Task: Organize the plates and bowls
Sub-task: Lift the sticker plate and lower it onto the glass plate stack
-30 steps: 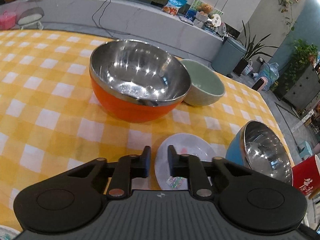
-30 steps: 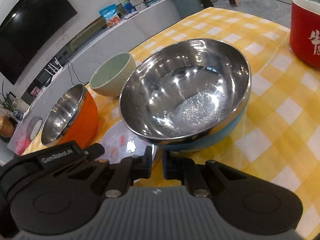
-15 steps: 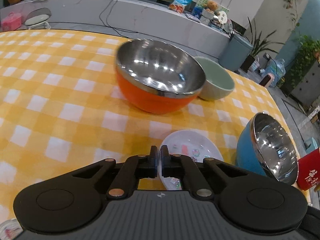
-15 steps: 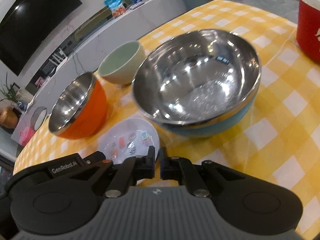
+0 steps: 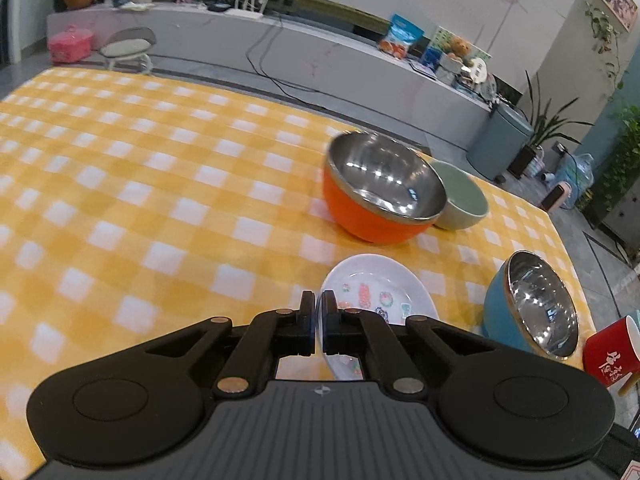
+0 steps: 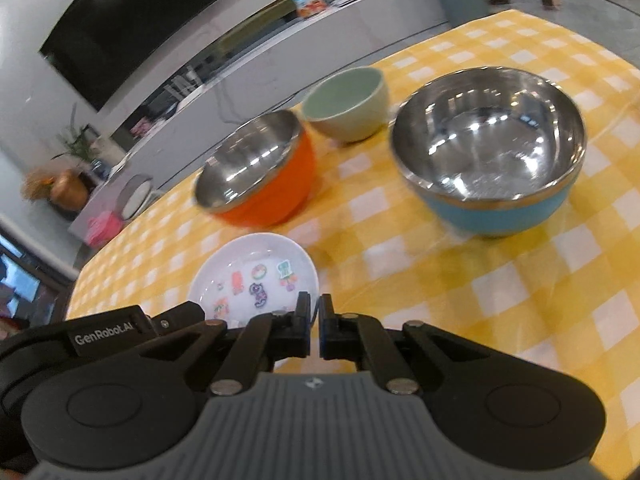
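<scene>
A small white plate with cartoon prints [image 5: 380, 292] [image 6: 256, 272] lies on the yellow checked tablecloth [image 5: 160, 200]. Behind it stand an orange steel bowl [image 5: 380, 192] [image 6: 260, 176] and a pale green bowl [image 5: 464, 200] [image 6: 348, 104]. A blue steel bowl [image 5: 532, 304] [image 6: 488, 148] stands to the right. My left gripper [image 5: 318, 312] is shut and empty at the plate's near left rim. My right gripper [image 6: 314, 312] is shut and empty just off the plate's near right rim. The left gripper's body [image 6: 100, 336] shows in the right wrist view.
A red mug [image 5: 612, 356] stands at the table's right edge beyond the blue bowl. The tablecloth stretches far to the left. Past the table's far edge are a grey counter [image 5: 320, 56] with clutter, a bin and plants.
Both grippers closed from slightly open to shut and drew back and up from the bowls. The bowls and plate look smaller and farther off.
</scene>
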Demonstrator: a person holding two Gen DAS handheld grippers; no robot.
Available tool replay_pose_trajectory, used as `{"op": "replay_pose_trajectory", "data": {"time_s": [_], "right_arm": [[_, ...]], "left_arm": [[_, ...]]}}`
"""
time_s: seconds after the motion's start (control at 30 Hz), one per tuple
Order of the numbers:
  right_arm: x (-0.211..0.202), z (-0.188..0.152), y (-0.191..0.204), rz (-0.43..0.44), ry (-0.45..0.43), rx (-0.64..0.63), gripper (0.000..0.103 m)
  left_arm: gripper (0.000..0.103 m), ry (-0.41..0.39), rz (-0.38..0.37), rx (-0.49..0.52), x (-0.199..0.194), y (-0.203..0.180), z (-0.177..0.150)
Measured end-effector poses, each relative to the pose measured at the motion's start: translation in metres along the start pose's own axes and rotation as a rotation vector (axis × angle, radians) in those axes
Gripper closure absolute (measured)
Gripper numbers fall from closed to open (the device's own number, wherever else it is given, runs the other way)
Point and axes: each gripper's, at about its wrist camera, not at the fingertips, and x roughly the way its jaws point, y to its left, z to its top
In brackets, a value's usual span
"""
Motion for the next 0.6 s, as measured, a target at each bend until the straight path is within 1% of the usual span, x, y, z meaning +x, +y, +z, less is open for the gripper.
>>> {"op": "replay_pose_trajectory", "data": {"time_s": [0.13,0.3,0.53,0.6], "right_arm": [[-0.012,-0.014,0.011,0.063,0.041,-0.046,0.102],[-0.027,-0.036,0.020,0.111,0.079,-0.123,0.101],[-0.030,-0.060,0.025,0.166,0.188,-0.127,0.102],[-0.032,-0.066,0.028,0.174,0.207,-0.133,0.102]], "left_arm": [[0.100,0.000,0.030,-0.013,-0.023,0.013,-0.007],[0.101,0.005,0.064,-0.030,-0.048,0.029,-0.027],[0.101,0.046,0.094,-0.101,-0.072,0.055,-0.049],[0.101,0.060,0.100,-0.118,-0.076,0.062,-0.053]]}}
